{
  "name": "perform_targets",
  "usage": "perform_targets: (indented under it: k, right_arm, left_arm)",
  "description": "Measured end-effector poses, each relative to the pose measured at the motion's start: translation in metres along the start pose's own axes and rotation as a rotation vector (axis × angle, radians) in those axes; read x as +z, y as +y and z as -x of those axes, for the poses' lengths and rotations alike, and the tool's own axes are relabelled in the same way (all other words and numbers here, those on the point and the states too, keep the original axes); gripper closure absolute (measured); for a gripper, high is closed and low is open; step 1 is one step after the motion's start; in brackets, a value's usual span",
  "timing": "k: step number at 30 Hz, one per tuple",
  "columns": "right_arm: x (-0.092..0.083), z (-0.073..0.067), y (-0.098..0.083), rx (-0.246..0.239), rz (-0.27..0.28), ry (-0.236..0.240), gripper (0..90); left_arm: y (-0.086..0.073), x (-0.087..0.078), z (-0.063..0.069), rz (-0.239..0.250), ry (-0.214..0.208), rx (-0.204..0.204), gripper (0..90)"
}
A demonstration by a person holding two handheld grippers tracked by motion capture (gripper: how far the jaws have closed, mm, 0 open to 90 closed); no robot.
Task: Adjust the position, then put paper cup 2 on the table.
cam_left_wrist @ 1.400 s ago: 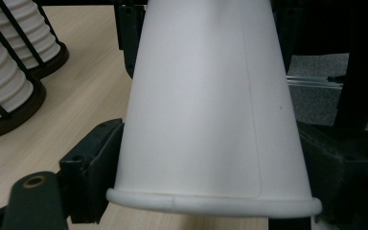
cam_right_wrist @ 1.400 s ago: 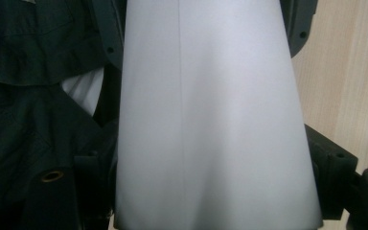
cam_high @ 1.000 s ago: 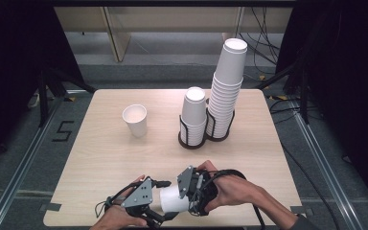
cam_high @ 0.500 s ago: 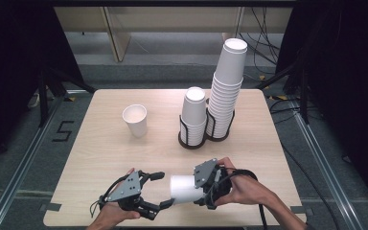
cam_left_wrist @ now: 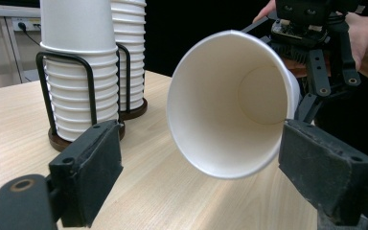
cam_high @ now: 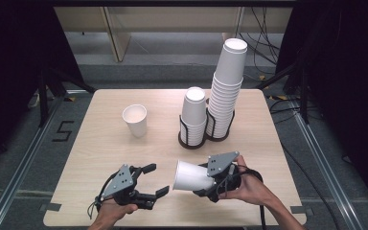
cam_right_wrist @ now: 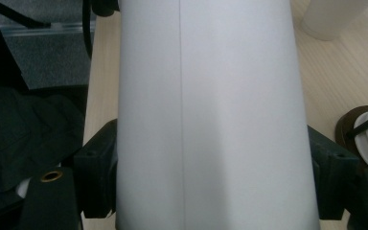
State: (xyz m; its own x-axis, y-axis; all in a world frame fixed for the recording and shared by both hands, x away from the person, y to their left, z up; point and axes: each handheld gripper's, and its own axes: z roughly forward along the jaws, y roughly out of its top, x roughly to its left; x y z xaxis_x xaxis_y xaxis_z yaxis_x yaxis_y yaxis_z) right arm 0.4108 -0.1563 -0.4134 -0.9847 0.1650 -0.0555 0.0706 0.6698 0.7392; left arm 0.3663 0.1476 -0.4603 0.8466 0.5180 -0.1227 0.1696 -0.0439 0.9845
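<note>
on the table (cam_high: pixel 105 143), the two racks of stacked paper cups (cam_high: pixel 211 110) are standing untouched behind the work. in front of them, the paper cup (cam_high: pixel 191 176) is now lying sideways in the right hand-held gripper (cam_high: pixel 206 184) alone, clenched around its body. the left hand-held gripper (cam_high: pixel 155 179) has just been narrowing after pulling off the cup, and is hanging released beside its mouth. the cup is now separated, probably for placing near the lone upright cup (cam_high: pixel 135 120).

High view looks down over the table (cam_high: pixel 100 143); both gripper views sit close, sharing the paper cup (cam_left_wrist: pixel 225 100).
</note>
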Motion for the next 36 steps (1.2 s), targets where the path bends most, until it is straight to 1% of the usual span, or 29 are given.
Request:
perform_targets:
  k: [1,3,5,6,7,8,9,10,11,12,13,15,16,20,21,22,23,24,25,27,28,29,31,33,34,36]
  right_arm:
    - [0.000,0.000,-0.001,0.003,0.009,-0.002,24.1]
    - [0.001,0.000,-0.003,0.024,0.042,0.002,24.1]
    - [0.001,0.000,-0.004,0.029,0.044,-0.004,24.1]
    - [0.001,0.001,-0.005,0.033,0.055,-0.004,24.1]
    - [0.000,0.001,-0.005,0.035,0.057,-0.005,24.1]
    - [0.000,0.001,-0.005,0.035,0.065,-0.011,24.1]
    - [-0.001,0.001,-0.006,0.043,0.071,-0.013,24.1]
    - [-0.002,0.001,-0.006,0.040,0.077,-0.011,24.1]
    - [-0.002,0.001,-0.006,0.037,0.085,-0.016,24.1]
    - [-0.003,0.001,-0.005,0.045,0.088,-0.015,24.1]
    - [-0.003,0.000,-0.005,0.042,0.098,-0.019,24.1]
    - [-0.003,0.000,-0.005,0.041,0.105,-0.015,24.1]
    - [-0.003,0.000,-0.004,0.031,0.109,-0.021,24.1]
    - [-0.003,-0.001,-0.003,0.023,0.121,-0.026,24.1]
    - [-0.002,-0.001,-0.002,0.024,0.125,-0.025,24.1]
    - [-0.002,-0.002,-0.002,0.042,0.120,-0.009,24.1]
    - [-0.001,-0.003,-0.001,0.035,0.124,-0.011,24.1]
    - [-0.001,-0.003,0.000,0.027,0.127,-0.018,24.1]
    - [0.000,-0.003,0.000,0.030,0.125,-0.015,24.1]
    - [0.000,-0.003,0.001,0.032,0.130,-0.010,24.1]
    - [0.000,-0.003,0.002,0.037,0.129,-0.007,24.1]
    - [0.001,-0.003,0.002,0.037,0.130,-0.012,24.1]
    - [0.002,-0.003,0.003,0.031,0.139,-0.011,24.1]
    - [0.003,-0.004,0.004,0.036,0.144,0.000,24.1]
    - [0.005,-0.004,0.005,0.027,0.151,-0.003,24.1]
    - [0.007,-0.005,0.006,0.031,0.155,0.008,24.1]
  left_arm:
    - [0.000,0.000,0.000,-0.010,0.011,0.002,14.2]
    - [-0.002,0.001,0.000,-0.014,0.018,0.000,14.3]
    - [-0.002,0.001,0.000,-0.009,0.031,-0.001,14.3]
    - [-0.003,0.001,0.000,-0.011,0.030,-0.001,14.3]
    - [-0.004,0.002,0.000,-0.003,0.032,-0.003,14.3]
    - [-0.004,0.002,0.000,-0.011,0.034,-0.006,14.3]
    - [-0.004,0.002,0.000,-0.023,0.033,-0.011,14.2]
    - [-0.005,0.002,0.000,-0.022,0.024,-0.009,14.2]
    - [-0.005,0.003,0.000,-0.019,0.024,-0.007,14.2]
    - [-0.006,0.004,0.000,-0.001,0.012,-0.009,14.2]
    - [-0.006,0.005,0.000,0.001,0.010,-0.008,14.2]
    - [-0.006,0.005,0.001,-0.002,0.019,-0.006,14.2]
    - [-0.005,0.004,0.001,-0.013,0.026,-0.005,14.3]
    - [-0.006,0.005,0.002,-0.009,0.025,-0.010,12.1]
    - [-0.007,0.005,0.002,-0.011,0.025,-0.011,12.6]
    - [-0.007,0.006,0.003,-0.012,0.023,-0.012,13.7]
    - [-0.008,0.007,0.003,0.003,0.015,-0.017,13.9]
    - [-0.007,0.008,0.003,0.001,0.014,-0.018,13.8]
    - [-0.008,0.008,0.004,0.013,0.006,-0.014,13.7]
    - [-0.008,0.009,0.004,0.014,0.006,-0.017,13.9]
    - [-0.008,0.009,0.004,0.012,0.009,-0.015,14.0]
    - [-0.007,0.007,0.004,-0.010,0.027,-0.014,13.9]
    - [-0.007,0.008,0.004,-0.006,0.023,-0.017,12.4]
    - [-0.008,0.009,0.005,0.002,0.018,-0.018,11.5]
    - [-0.007,0.010,0.006,0.005,0.015,-0.020,11.0]
    - [-0.007,0.011,0.007,0.012,0.011,-0.027,7.8]
